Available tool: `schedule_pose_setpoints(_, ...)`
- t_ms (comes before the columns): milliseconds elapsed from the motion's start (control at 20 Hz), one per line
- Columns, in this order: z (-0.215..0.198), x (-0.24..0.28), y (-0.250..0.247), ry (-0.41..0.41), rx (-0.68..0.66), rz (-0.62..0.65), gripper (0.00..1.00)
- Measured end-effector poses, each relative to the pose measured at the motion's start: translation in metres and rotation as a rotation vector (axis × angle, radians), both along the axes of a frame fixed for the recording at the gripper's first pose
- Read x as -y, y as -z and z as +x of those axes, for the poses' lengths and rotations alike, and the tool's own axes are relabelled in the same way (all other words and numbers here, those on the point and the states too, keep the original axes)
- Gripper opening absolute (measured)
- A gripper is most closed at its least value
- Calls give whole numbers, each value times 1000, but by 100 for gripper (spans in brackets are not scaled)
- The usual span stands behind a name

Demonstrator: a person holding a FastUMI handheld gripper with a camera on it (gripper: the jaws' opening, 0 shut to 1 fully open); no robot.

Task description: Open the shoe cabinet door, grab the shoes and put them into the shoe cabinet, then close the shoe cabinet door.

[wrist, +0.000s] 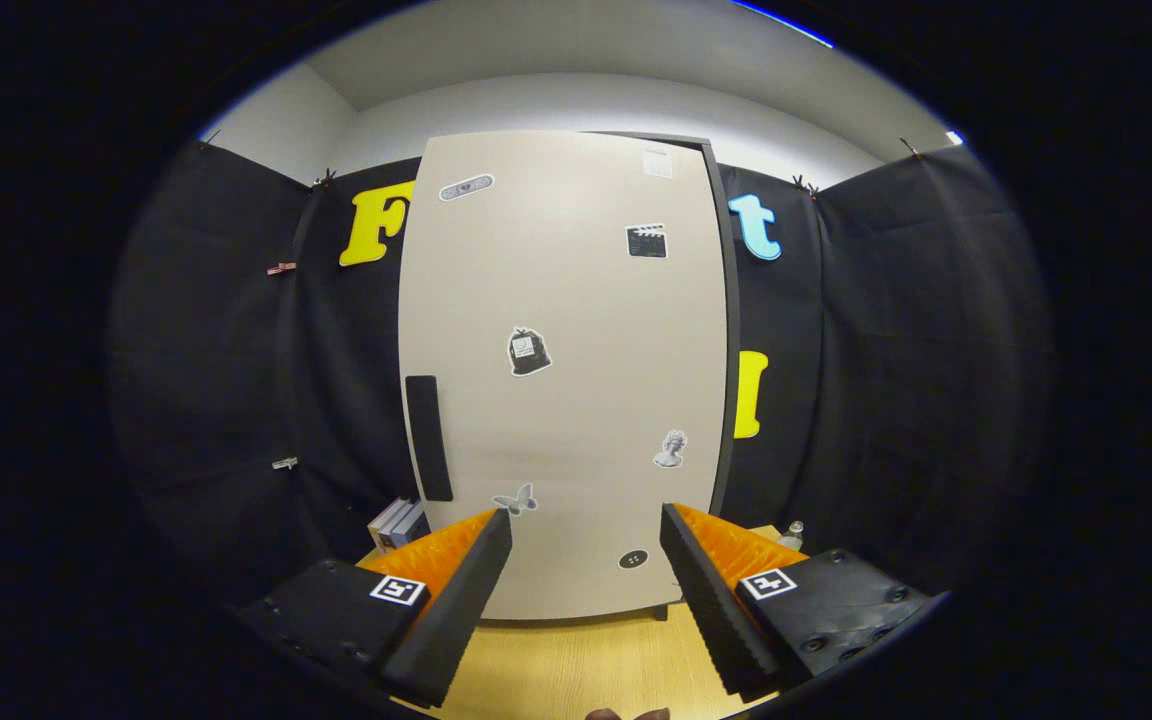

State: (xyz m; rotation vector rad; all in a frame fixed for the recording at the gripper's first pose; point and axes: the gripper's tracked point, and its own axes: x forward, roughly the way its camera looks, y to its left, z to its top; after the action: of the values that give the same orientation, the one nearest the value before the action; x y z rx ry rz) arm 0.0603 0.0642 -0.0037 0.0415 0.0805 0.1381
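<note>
Cabinet door [566, 370] was flush shut, standing on the bench [576, 670] dead ahead of the tongs [586, 530]. Tongs were spread wide, nothing between the fingers, door face beyond them. Dark vertical handle [428, 437] sat on the door's left edge, ahead-left of the left finger. Stickers dotted the door face. Shoes weren't anywhere I could spot, so this fit either door not opened or door closed again w/ shoes inside; can't settle which. If a pull on that handle is what's due: approach square, straddle the handle w/ both fingers, close firmly, swing along the hinge arc on the right side, no yanking. Books [398, 522] stood at the cabinet's left foot, small bottle [793, 535] at its right.
</note>
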Motion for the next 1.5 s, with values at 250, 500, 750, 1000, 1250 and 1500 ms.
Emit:
schedule_pose_setpoints(250, 1, 1, 1, 7, -5, -2, 98)
schedule_pose_setpoints(500, 1, 1, 1, 9, -13, -2, 98)
schedule_pose_setpoints(750, 2, 1, 0, 15, -11, 2, 98)
schedule_pose_setpoints(1000, 6, 3, 4, 19, -20, 0, 98)
schedule_pose_setpoints(1250, 10, 2, 7, 14, -33, -2, 98)
schedule_pose_setpoints(1500, 10, 2, 5, 11, -21, 0, 98)
